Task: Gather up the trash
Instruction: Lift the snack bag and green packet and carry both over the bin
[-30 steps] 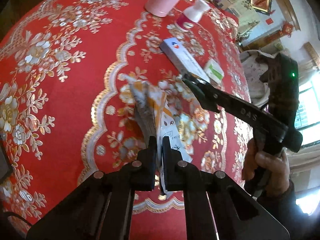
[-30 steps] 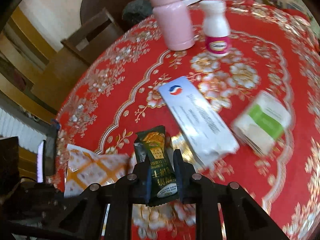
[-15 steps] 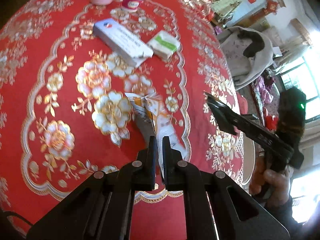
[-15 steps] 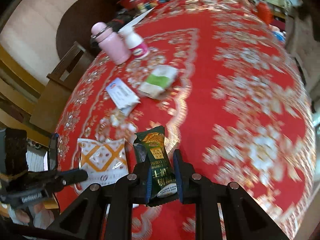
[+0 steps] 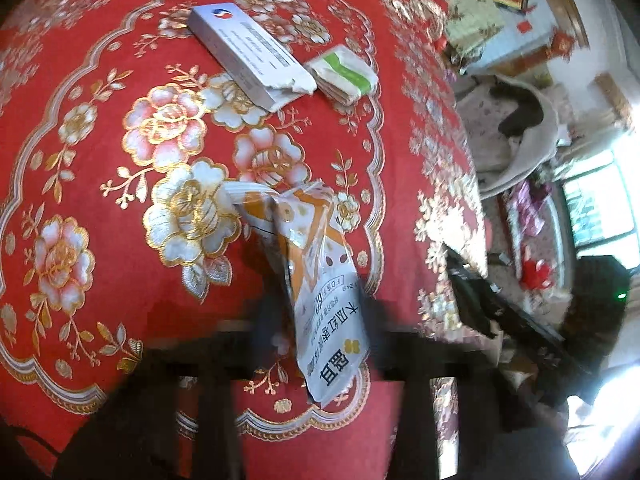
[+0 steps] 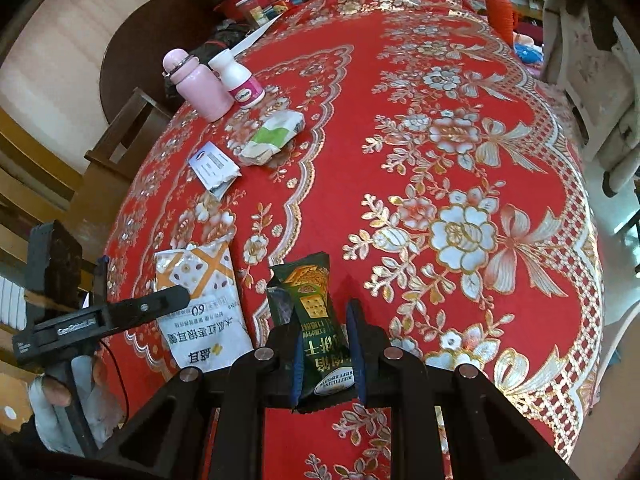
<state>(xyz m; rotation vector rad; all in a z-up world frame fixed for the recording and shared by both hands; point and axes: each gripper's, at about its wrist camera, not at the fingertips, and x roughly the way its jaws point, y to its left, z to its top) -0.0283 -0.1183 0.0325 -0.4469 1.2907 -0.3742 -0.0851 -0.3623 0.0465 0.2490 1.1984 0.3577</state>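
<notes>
Scene: a round worktop (image 6: 400, 160) under a red cloth with gold flowers, seen from two hand-held grippers.
Left gripper (image 6: 176, 294): jaws pressed together on the white-and-orange snack bag (image 5: 320, 280); the bag hung from them just above the cloth near the worktop's edge. In its own view the gripper was badly smeared.
Right gripper (image 6: 326, 354): jaws pinching the lower end of a green biscuit wrapper (image 6: 310, 300), held upright over the cloth.
Trash left on the worktop: a torn white carton (image 5: 250, 50) and, just beside it, a crumpled white-and-green packet (image 5: 344, 74), both lying flat, well apart from the grippers.
Not trash, by the look of it: a pink bottle (image 6: 198, 82) and a white pill bottle (image 6: 240, 78), standing side by side at the far edge.
Step in hand: judged to be carrying, with both grippers loaded.
Next move: probably taking both wrappers to a bin, which neither view showed, then letting go and returning for the carton and packet.
Caution: both wrappers were thin and slippery-looking, so a loosened pinch could drop them.
</notes>
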